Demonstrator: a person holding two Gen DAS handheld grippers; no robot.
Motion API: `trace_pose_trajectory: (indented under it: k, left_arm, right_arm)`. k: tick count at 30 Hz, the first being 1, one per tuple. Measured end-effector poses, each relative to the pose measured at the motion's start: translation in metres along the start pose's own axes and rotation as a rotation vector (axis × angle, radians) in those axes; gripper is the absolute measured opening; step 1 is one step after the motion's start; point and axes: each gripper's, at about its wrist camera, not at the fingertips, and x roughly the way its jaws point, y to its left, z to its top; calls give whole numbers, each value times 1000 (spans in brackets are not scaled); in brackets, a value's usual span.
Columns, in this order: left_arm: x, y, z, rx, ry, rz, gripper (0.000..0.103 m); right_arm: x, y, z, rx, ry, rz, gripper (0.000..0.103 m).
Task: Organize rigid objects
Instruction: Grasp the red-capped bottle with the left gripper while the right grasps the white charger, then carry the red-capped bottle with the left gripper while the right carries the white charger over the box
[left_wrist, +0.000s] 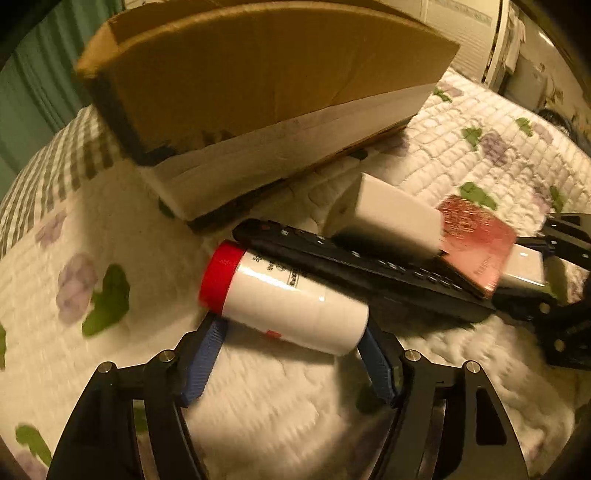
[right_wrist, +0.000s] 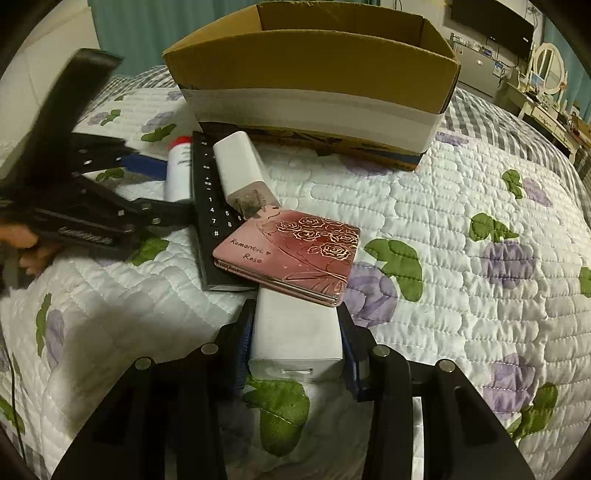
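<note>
Bed (right_wrist: 461, 206), quilted floral cover: holds all items.

Cardboard box (right_wrist: 314, 74): open-topped, at 12 o'clock in my right wrist view.

Black remote (right_wrist: 207, 206): lies beside the white bottle with red cap (left_wrist: 284, 299).

White charger block (right_wrist: 240, 166): rests on the remote.

Pink "Romantic Rose" case (right_wrist: 295, 251): overlaps the remote's end and the white power bank (right_wrist: 295, 332).

My left hand-held gripper (left_wrist: 291, 347): fingers spread wide, either side of the bottle at 6 o'clock; contact unclear.

My right hand-held gripper (right_wrist: 295, 328): fingers closed against the power bank's sides at 6 o'clock.
</note>
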Motion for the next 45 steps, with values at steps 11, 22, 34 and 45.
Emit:
trace_pose_trajectory:
  k: [11, 22, 34, 45]
  left_arm:
    - [-8, -11, -4, 25, -74, 50, 56]
    - [-61, -3, -22, -347, -70, 22, 53]
    - [-17, 42, 1, -711, -34, 46, 39]
    - [-76, 36, -27, -701, -119, 27, 38]
  right_arm:
    - [-4, 5, 1, -12, -13, -7, 40]
    - [-37, 12, -9, -10, -46, 9, 40]
    - [-62, 2, 3, 21, -109, -2, 40]
    - [-123, -10, 20, 86, -251, -28, 40]
